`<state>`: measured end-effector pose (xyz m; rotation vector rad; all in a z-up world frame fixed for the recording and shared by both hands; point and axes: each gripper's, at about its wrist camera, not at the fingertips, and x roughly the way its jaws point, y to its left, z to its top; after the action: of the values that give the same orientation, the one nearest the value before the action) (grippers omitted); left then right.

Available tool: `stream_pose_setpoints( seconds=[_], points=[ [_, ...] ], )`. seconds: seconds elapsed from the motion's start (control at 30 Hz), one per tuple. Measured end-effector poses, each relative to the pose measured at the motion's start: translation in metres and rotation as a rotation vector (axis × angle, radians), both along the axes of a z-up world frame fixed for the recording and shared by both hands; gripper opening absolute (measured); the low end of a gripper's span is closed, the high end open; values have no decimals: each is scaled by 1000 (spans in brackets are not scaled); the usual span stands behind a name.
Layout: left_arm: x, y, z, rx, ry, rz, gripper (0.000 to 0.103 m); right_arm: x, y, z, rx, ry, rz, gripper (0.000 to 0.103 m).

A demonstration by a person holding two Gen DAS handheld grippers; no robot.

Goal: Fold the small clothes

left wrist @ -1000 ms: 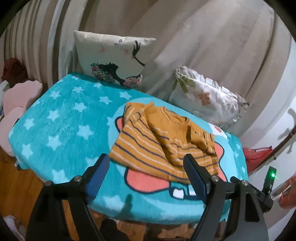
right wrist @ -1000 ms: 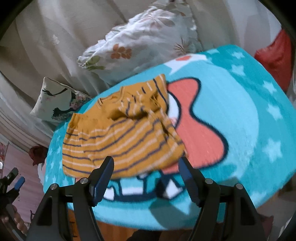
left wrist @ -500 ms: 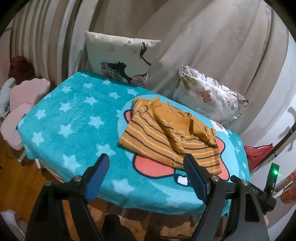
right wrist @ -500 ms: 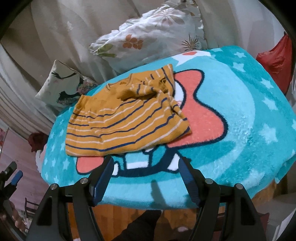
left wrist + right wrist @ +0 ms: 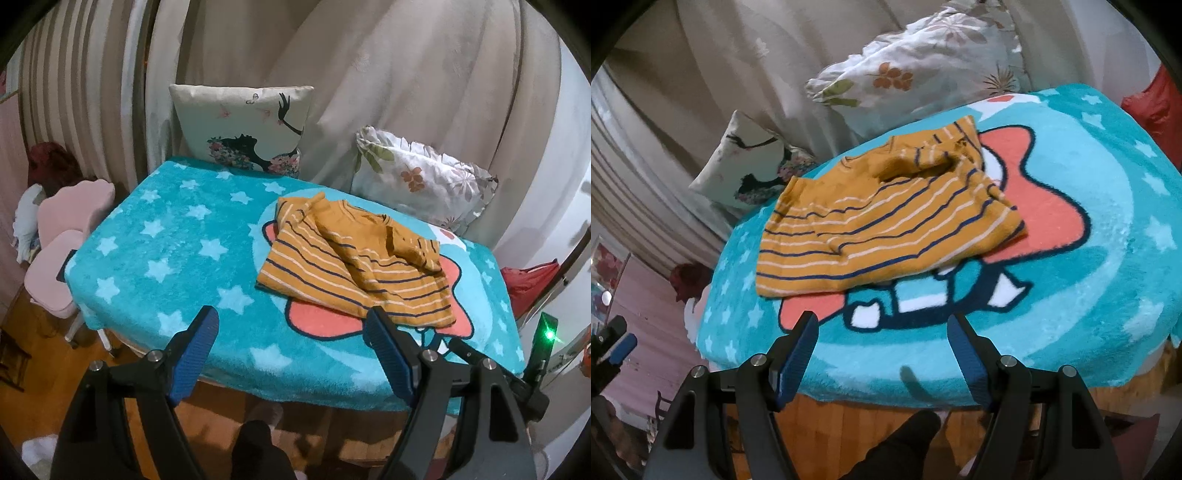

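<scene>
A small mustard-yellow shirt with navy and white stripes lies folded on a teal star-print blanket that covers a table. It also shows in the right wrist view, on the blanket. My left gripper is open and empty, held back above the table's near edge, short of the shirt. My right gripper is open and empty too, above the near edge, apart from the shirt.
Two pillows lean on the curtain behind the table: one with a woman's silhouette and one floral. Pink chairs stand at the left. A red bag sits at the right. Wood floor lies below the table edge.
Both grippers have drawn back and up from the shirt, which now lies farther off on the blanket. Both stay open and empty.
</scene>
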<state>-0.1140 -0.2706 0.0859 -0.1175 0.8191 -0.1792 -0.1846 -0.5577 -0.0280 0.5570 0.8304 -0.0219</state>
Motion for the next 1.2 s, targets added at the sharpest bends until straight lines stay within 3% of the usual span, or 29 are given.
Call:
stream_pose_setpoints(
  seconds=[0.13,0.4,0.63,0.87,0.97,1.2],
  points=[
    [-1,0,-1,20,-3,-10,81,-3,4,0,2,-18,-9,77],
    [6,7,-13,-25,13,-16,81,-2,5,-14,-6,29,-39,77],
    [49,11,-37,-77,41,-43,81,13,9,-19,-93,86,-69,77],
    [117,27,-54,-56,45,-83,81,76,11,-22,-82,123,-132,77],
    [149,47,-59,-36,47,-64,81,114,26,-23,-92,129,-105,77],
    [206,96,-66,-74,77,-3,81,175,54,-32,-84,144,-89,77]
  ],
)
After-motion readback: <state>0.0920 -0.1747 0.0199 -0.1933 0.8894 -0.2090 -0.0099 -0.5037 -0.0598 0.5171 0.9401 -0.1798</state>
